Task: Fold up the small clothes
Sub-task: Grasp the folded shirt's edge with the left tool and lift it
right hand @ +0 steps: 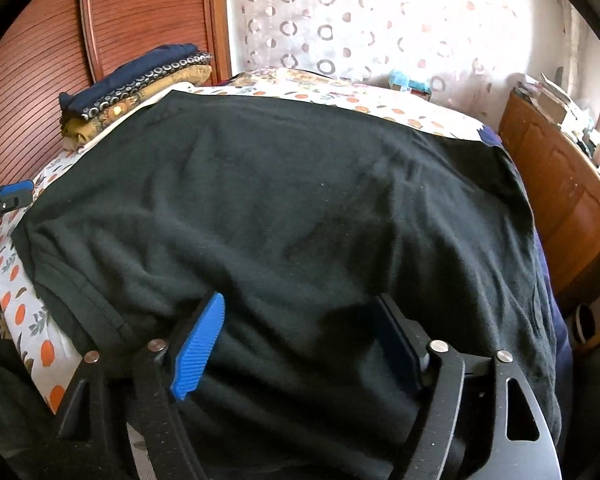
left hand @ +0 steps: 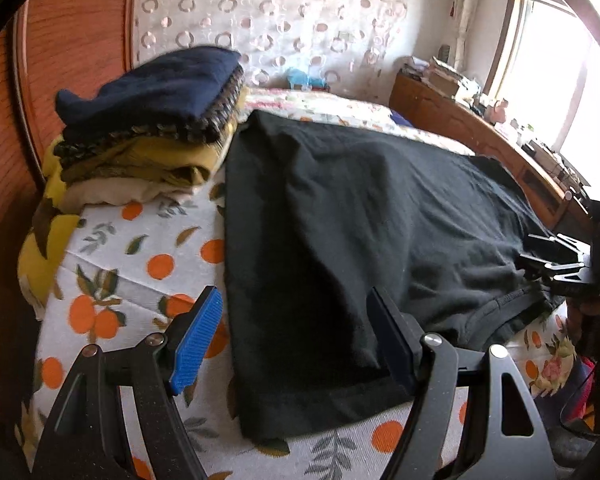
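Both tongs gape empty over the black garment point(left hand: 340, 220); only the left view shows its hem.

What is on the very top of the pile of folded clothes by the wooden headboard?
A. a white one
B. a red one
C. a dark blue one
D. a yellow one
C: the dark blue garment lies on top of the pile, above a black patterned layer, then yellow and cream ones; the right wrist view shows the same order.
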Tool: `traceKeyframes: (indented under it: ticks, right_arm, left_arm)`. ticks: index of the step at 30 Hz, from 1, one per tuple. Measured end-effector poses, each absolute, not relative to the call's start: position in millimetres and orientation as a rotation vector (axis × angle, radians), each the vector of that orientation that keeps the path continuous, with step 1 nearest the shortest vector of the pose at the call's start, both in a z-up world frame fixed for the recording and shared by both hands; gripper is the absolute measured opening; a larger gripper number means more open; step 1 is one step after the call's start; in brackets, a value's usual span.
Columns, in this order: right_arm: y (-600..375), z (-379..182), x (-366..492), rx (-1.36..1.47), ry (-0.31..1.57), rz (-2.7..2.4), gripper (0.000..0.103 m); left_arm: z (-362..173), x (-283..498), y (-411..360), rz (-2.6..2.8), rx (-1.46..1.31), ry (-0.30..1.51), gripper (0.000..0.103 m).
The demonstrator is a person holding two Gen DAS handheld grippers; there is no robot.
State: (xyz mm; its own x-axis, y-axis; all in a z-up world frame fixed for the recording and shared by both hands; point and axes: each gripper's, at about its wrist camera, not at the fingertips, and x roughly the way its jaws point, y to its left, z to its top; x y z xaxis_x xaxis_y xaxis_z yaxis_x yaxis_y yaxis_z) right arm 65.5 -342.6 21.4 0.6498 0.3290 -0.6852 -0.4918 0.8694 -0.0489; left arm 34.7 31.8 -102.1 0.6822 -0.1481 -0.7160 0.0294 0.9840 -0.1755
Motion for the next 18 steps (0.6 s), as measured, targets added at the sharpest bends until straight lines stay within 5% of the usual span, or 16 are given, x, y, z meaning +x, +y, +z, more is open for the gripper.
traceKeyframes:
  ticks: [15, 18]
  right_arm:
    - [-336.8, 16.4, 51.5, -0.226, 0.71, 0.449, 0.081]
    - [-339.4, 17.9, 51.6, -0.226, 0.723, 0.456, 0.085]
  left_arm:
    - [-108.5, 54.0, 29.3, -0.138, -0.168, 0.875, 0.075]
    - [-108.4, 55.0, 24.2, -0.147, -0.147, 0.873, 0.057]
